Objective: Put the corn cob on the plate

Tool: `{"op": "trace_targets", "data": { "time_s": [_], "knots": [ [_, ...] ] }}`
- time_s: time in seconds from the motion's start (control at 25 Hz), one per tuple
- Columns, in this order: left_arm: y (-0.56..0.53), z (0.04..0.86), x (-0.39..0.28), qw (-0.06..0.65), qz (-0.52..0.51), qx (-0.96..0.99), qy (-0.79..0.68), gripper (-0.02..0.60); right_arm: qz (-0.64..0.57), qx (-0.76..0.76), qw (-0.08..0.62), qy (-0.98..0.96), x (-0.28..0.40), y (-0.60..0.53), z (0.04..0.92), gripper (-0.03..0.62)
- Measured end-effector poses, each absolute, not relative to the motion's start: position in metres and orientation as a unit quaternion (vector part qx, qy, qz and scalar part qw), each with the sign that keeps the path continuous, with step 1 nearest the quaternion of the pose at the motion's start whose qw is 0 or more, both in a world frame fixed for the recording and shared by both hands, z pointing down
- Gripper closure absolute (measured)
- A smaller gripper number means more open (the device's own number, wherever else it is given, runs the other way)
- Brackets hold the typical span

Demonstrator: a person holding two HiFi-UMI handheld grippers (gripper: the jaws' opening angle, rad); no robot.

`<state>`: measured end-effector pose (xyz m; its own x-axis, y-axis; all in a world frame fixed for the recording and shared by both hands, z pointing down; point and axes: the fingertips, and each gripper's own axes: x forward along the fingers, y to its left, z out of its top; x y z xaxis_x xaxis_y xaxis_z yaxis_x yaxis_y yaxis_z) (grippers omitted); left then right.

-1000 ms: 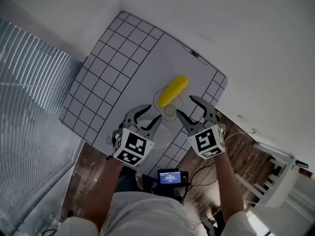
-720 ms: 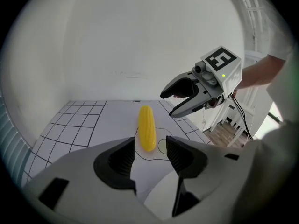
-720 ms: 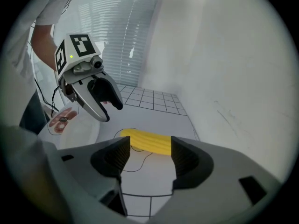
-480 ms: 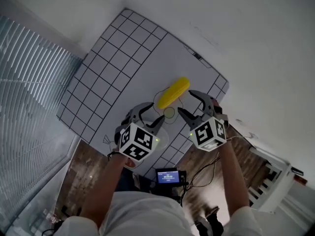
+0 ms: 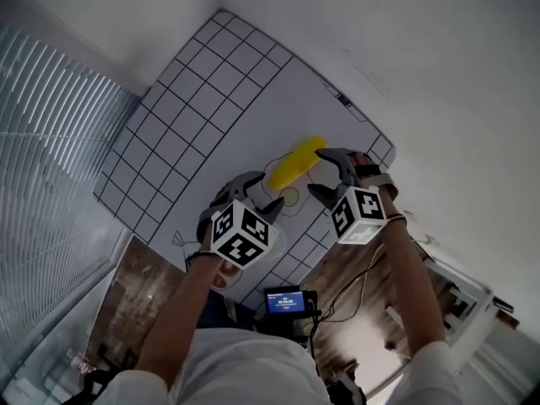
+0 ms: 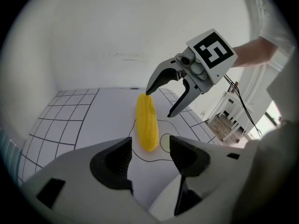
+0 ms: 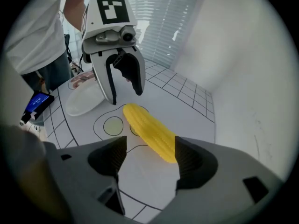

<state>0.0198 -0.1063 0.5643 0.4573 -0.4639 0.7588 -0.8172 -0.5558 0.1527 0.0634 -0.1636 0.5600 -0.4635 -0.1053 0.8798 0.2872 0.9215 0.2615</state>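
Jaws of right gripper (image 5: 319,173) and left gripper (image 5: 256,194) are opening, empty, seemingly so the right can straddle the ridged yellow corn cob (image 5: 297,162), lying off the white plate (image 7: 80,101).

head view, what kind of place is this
Likely a test or data-collection setup, not a kitchen: a white table printed with a black grid, outlines drawn under the corn cob, and bare white walls.

A gridded white mat (image 5: 211,99) lies near slatted blinds (image 5: 51,159).
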Motion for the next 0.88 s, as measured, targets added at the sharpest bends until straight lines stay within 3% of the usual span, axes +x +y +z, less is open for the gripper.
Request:
{"op": "trace_targets", "data": {
  "time_s": [0.6,0.88],
  "knots": [
    [-0.100,0.570,0.020,0.293,0.334,0.804,-0.395,0.330,-0.347,-0.211,0.540,-0.737,0.052,-0.173,0.566,0.270],
    [-0.098,0.567,0.019,0.310,0.319,0.800,-0.403,0.330,-0.476,-0.292,0.506,-0.657,0.046,-0.171,0.574,0.249]
  ]
}}
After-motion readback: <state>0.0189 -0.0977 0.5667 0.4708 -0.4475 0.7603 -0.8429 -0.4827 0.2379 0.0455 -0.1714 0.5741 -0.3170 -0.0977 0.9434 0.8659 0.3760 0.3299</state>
